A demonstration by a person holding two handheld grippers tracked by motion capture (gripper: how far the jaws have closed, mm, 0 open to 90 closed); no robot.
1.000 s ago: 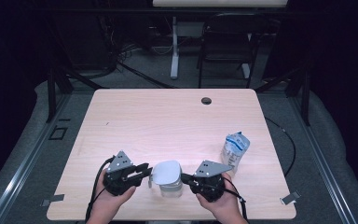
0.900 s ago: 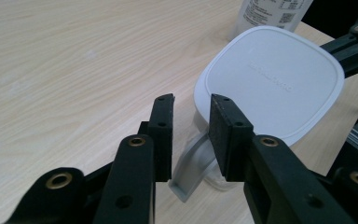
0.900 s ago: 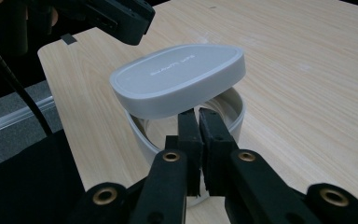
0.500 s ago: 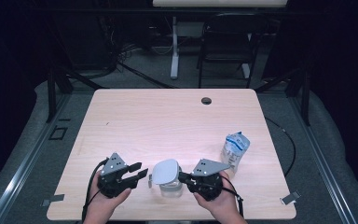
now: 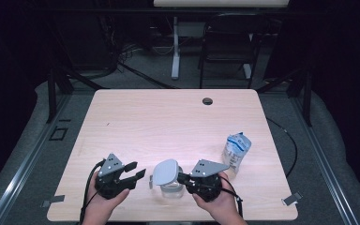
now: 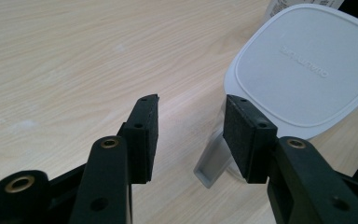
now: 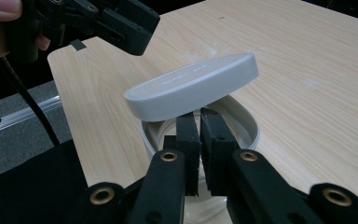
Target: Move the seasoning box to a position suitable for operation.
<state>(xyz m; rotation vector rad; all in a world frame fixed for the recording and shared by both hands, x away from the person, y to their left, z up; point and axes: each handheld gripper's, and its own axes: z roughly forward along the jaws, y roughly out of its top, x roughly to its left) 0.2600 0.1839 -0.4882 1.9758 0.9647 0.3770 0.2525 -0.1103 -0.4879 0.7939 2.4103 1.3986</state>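
Note:
A clear round container (image 5: pixel 172 191) stands near the table's front edge, its grey-white lid (image 5: pixel 165 172) tilted up over it. My right gripper (image 5: pixel 182 179) reaches in from the right and is shut at the container's rim under the raised lid (image 7: pixel 191 86); its jaws (image 7: pixel 199 116) stand almost together, and what they pinch is hidden. My left gripper (image 5: pixel 139 171) is open just left of the container, touching nothing. In the left gripper view its open jaws (image 6: pixel 191 112) frame the lid (image 6: pixel 303 65) and a grey tab (image 6: pixel 212 163) hanging below it.
A crumpled clear plastic bag with a blue label (image 5: pixel 236 149) stands to the right of the right hand. A dark grommet hole (image 5: pixel 207 101) sits at the table's far edge. A chair and a table leg stand beyond the table.
My left gripper has drawn back to the left, away from the container, with its jaws open. The right gripper has stayed at the container, and the lid stands tilted.

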